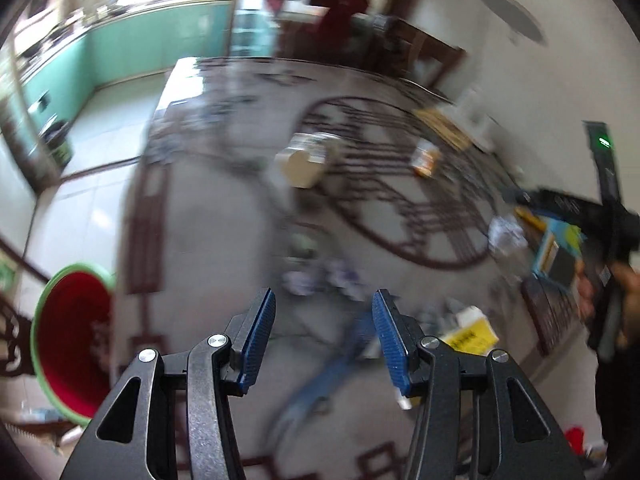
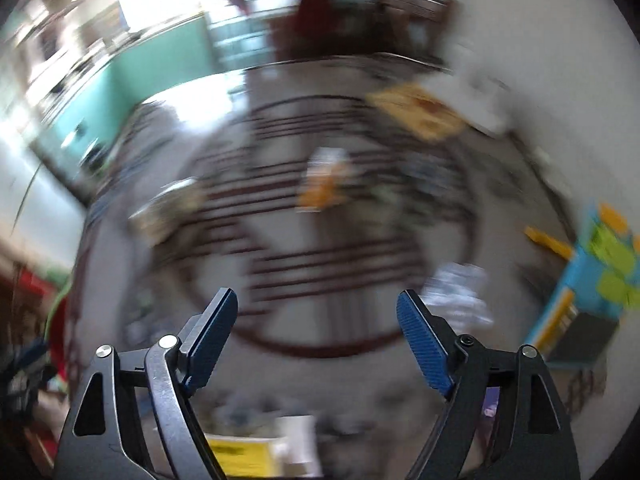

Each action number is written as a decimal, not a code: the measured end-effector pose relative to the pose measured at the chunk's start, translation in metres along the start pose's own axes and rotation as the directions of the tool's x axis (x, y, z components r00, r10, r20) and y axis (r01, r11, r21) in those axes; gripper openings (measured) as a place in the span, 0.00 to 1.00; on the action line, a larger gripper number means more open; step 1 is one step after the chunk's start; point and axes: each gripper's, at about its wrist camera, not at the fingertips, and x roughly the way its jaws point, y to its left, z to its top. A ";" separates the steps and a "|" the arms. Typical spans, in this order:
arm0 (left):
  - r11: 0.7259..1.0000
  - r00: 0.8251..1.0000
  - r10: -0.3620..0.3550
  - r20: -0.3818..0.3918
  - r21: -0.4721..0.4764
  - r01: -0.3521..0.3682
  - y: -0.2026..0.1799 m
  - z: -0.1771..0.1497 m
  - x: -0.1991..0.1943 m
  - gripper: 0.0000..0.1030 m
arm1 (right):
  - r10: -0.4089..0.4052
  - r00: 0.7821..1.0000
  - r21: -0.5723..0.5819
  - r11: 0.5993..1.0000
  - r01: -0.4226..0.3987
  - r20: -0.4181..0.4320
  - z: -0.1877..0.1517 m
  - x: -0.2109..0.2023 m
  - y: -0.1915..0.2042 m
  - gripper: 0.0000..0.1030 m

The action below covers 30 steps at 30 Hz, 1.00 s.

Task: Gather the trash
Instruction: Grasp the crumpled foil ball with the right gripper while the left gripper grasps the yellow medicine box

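Note:
Trash lies scattered on a table (image 1: 208, 216) with a grey cloth and a brown ring pattern. I see a beige box (image 1: 300, 164), an orange-and-white packet (image 1: 426, 158), crumpled white paper (image 1: 506, 234) and a yellow-and-white carton (image 1: 472, 336). My left gripper (image 1: 324, 294) hangs open above the cloth with nothing between its blue pads. In the right wrist view, my right gripper (image 2: 317, 294) stands wide open and empty over the ring pattern. The orange packet (image 2: 324, 184) lies ahead of it, crumpled paper (image 2: 456, 288) lies beside its right finger, and the yellow carton (image 2: 240, 456) lies below it. Both views are blurred.
A red bin with a green rim (image 1: 76, 340) stands off the table's left side. A blue-and-green box (image 1: 560, 252) and a yellow flat board (image 2: 420, 114) lie at the right. A person's hand (image 1: 628, 280) holds the other gripper's dark body. Chairs stand beyond the far edge.

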 end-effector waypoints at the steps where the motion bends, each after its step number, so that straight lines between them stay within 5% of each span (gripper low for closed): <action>1: 0.999 1.000 -0.022 -0.012 0.036 0.022 -0.014 0.001 0.005 0.48 | -0.018 1.000 0.060 0.998 0.019 -0.011 -0.001 0.005 -0.023 0.80; 4: 0.984 0.995 -0.082 -0.058 0.155 0.090 -0.051 -0.001 0.017 0.48 | -0.036 0.998 0.162 0.986 0.045 -0.053 -0.006 0.023 -0.064 0.80; 8: 0.913 0.981 -0.124 -0.149 0.370 0.172 -0.107 -0.013 0.037 0.55 | -0.052 0.990 0.235 0.968 0.082 -0.130 -0.010 0.055 -0.103 0.80; 11: 0.855 0.961 -0.135 -0.241 0.463 0.236 -0.136 -0.024 0.055 0.56 | 0.018 0.984 0.292 0.956 0.035 -0.178 -0.013 0.078 -0.123 0.80; 14: 0.831 0.943 -0.108 -0.314 0.493 0.259 -0.151 -0.031 0.077 0.56 | 0.075 0.977 0.292 0.956 -0.014 -0.199 -0.015 0.089 -0.128 0.75; 17: 0.839 0.923 -0.099 -0.372 0.468 0.278 -0.154 -0.031 0.097 0.56 | 0.148 0.967 0.290 0.953 -0.084 -0.207 -0.017 0.093 -0.128 0.55; 24: 0.876 0.908 -0.124 -0.400 0.386 0.290 -0.150 -0.033 0.113 0.54 | 0.172 0.965 0.244 0.962 -0.122 -0.196 -0.023 0.083 -0.126 0.45; 26: 0.889 0.909 -0.124 -0.397 0.362 0.280 -0.146 -0.033 0.117 0.28 | 0.174 0.967 0.235 0.964 -0.129 -0.184 -0.020 0.078 -0.125 0.45; 30: 0.913 0.910 -0.193 -0.366 0.271 0.303 -0.134 -0.026 0.110 0.09 | 0.199 0.967 0.226 0.961 -0.161 -0.159 -0.007 0.071 -0.114 0.45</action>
